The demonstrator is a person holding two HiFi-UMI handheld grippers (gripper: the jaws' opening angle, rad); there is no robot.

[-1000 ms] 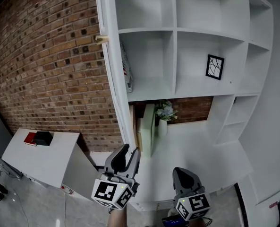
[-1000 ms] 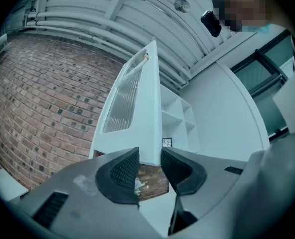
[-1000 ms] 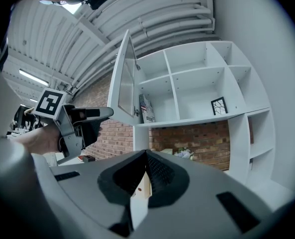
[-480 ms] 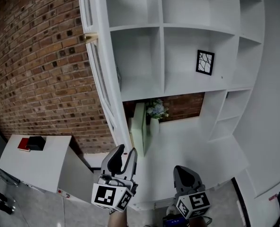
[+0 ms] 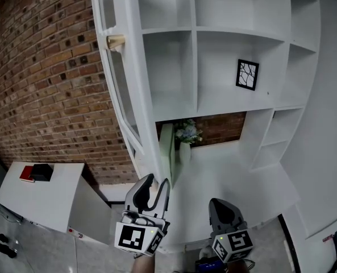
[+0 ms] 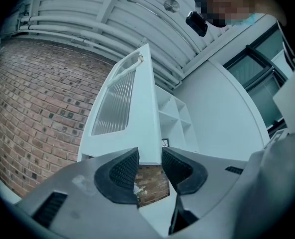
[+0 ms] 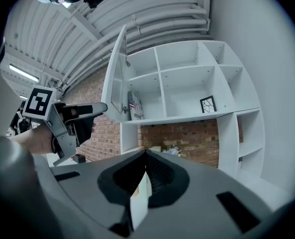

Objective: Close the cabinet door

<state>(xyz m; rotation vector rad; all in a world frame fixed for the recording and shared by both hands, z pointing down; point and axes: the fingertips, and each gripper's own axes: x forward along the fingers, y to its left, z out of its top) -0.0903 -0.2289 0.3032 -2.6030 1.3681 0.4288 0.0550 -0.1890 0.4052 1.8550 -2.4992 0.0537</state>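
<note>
The white cabinet point(image 5: 198, 30) has open shelves. Its glass-panelled door point(image 5: 135, 78) stands swung out to the left, with a brass knob point(image 5: 116, 41) on the outer face. My left gripper point(image 5: 157, 185) is open, right under the door's lower corner. In the left gripper view the door point(image 6: 137, 108) has its bottom edge between the pads point(image 6: 122, 169) of the left gripper point(image 6: 150, 166), and I cannot tell whether they touch it. My right gripper point(image 5: 220, 205) hangs low and to the right, shut on nothing point(image 7: 146, 158). From there I see the door point(image 7: 118, 73) and the left gripper point(image 7: 87, 108).
A brick wall point(image 5: 43, 84) is left of the door. A framed picture point(image 5: 246, 74) sits on a shelf. A vase of flowers point(image 5: 185, 134) and a pale box point(image 5: 167, 149) stand on the white counter point(image 5: 236, 178). A low white table point(image 5: 43, 195) carries a red book and black box.
The head view shifted left, then settled. More of the door's glass face shows now. The left gripper's jaws sit closer under the door's lower corner. The right gripper has barely moved.
</note>
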